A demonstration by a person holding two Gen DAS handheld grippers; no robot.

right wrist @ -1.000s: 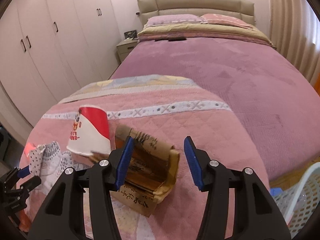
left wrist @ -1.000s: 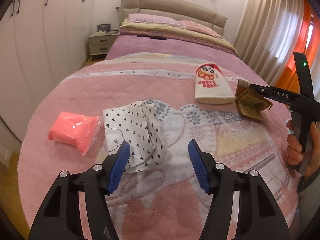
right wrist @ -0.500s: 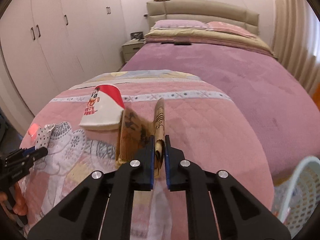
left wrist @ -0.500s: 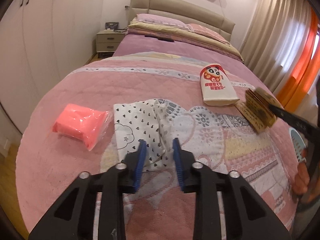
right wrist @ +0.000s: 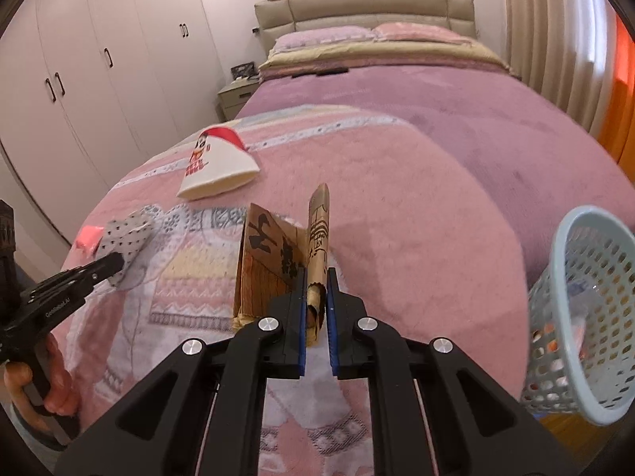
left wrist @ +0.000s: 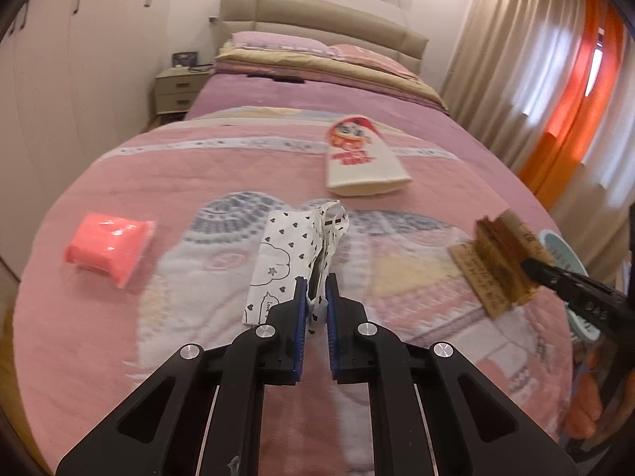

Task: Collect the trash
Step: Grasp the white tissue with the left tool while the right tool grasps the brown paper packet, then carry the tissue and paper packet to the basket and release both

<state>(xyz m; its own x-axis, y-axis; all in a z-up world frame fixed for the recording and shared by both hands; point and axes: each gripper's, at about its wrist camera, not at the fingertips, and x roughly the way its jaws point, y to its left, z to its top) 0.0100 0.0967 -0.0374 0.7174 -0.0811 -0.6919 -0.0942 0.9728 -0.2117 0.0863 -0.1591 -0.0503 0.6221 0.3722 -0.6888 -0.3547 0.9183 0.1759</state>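
My left gripper [left wrist: 316, 289] is shut on a white paper wrapper with black hearts [left wrist: 289, 254] and lifts it off the pink blanket; it also shows in the right wrist view [right wrist: 127, 238]. My right gripper [right wrist: 316, 289] is shut on a brown paper bag [right wrist: 278, 261], held above the bed; the bag shows in the left wrist view [left wrist: 496, 261] too. A flattened red and white paper cup [left wrist: 359, 158] [right wrist: 216, 166] and a pink plastic packet [left wrist: 109, 248] lie on the blanket.
A light blue perforated basket [right wrist: 587, 317] with some trash in it stands off the bed's right side. White wardrobes [right wrist: 99, 59] line the left wall. A nightstand [left wrist: 176, 91], pillows and a headboard lie at the far end.
Both grippers closed on their items: the left on the heart-print wrapper, the right on the brown bag. Both items have been raised off the blanket, and the basket has come into the right view.
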